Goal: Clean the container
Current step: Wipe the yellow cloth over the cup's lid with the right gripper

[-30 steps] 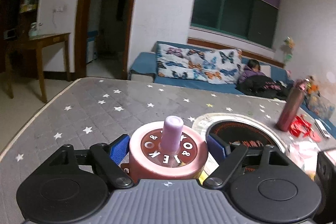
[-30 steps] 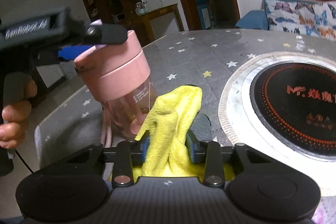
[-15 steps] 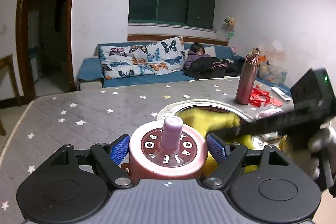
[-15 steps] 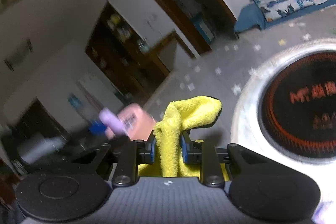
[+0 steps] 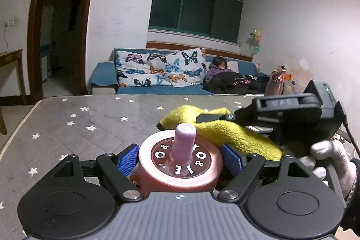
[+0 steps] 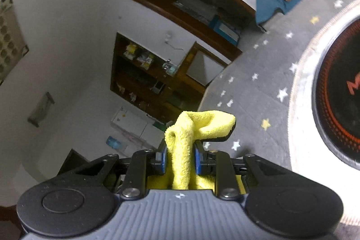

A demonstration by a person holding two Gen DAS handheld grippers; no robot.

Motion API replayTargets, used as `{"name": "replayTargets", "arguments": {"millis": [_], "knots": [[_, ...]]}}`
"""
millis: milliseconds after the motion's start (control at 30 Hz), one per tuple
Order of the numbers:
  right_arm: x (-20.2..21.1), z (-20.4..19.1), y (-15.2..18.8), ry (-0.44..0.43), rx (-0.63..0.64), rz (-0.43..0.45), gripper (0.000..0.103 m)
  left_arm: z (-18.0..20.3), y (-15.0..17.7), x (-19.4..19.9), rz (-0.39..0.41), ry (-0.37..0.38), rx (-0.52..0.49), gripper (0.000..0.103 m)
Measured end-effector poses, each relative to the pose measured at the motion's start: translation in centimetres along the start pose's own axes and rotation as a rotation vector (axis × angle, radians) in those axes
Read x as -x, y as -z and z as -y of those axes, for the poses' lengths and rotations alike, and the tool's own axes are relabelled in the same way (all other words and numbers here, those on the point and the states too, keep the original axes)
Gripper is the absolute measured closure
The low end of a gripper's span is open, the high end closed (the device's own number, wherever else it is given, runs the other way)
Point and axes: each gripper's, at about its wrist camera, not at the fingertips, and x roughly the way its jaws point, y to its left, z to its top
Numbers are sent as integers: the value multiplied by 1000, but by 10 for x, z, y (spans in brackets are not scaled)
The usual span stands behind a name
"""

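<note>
Bottle pinched in left tongs, cloth pinched in right.
Left wrist view: the left tongs (image 5: pixel 180 159) clamp the pink bottle (image 5: pixel 180 165) by its lid, over the starred desk (image 5: pixel 90 118); the right tongs (image 5: pixel 211 117) lie just behind it with the yellow cloth (image 5: pixel 225 129), a gloved hand (image 5: pixel 328 156) holding them. Right wrist view: the right tongs (image 6: pixel 180 160) have just been closing and squeeze the cloth (image 6: pixel 191 134), above the desk (image 6: pixel 258 91) beside a black hob (image 6: pixel 337 93).
</note>
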Motion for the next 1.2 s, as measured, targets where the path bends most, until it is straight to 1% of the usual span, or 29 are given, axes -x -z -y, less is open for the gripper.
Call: {"name": "replayTargets", "arguments": {"millis": [133,267,433,500,533,567,600,667,700,733,833,933,1000,1100,1200], "knots": [[-2,6,7,63,21,-16,81,13,1,7,29,-38,-58,22],[-3,13,15,99,17,-33,81,18,0,16,58,-41,-62,22],[-3,13,29,177,82,-71,81,24,-2,22,88,-43,-70,25],[-4,12,34,204,112,-86,81,26,-1,19,78,-52,-78,40],[-4,11,37,221,133,-93,81,27,-1,17,69,-55,-78,43],[-2,9,40,238,154,-102,81,27,0,15,63,-52,-72,50],[0,7,42,244,162,-108,81,26,1,13,57,-50,-65,52],[5,4,43,240,156,-110,82,25,4,11,56,-58,-58,53],[7,2,41,233,151,-105,82,25,5,10,57,-59,-53,58],[10,0,40,224,148,-98,82,24,5,9,57,-62,-52,60],[15,-11,30,173,135,-59,82,23,6,10,57,-65,-51,60],[19,-29,15,114,157,-6,82,23,7,11,61,-68,-53,60],[18,-42,5,70,172,14,82,24,8,11,63,-72,-57,60],[8,-56,-8,27,192,13,82,25,9,10,65,-77,-62,59],[-9,-60,-11,29,208,-12,82,26,10,9,67,-80,-66,59]]}}
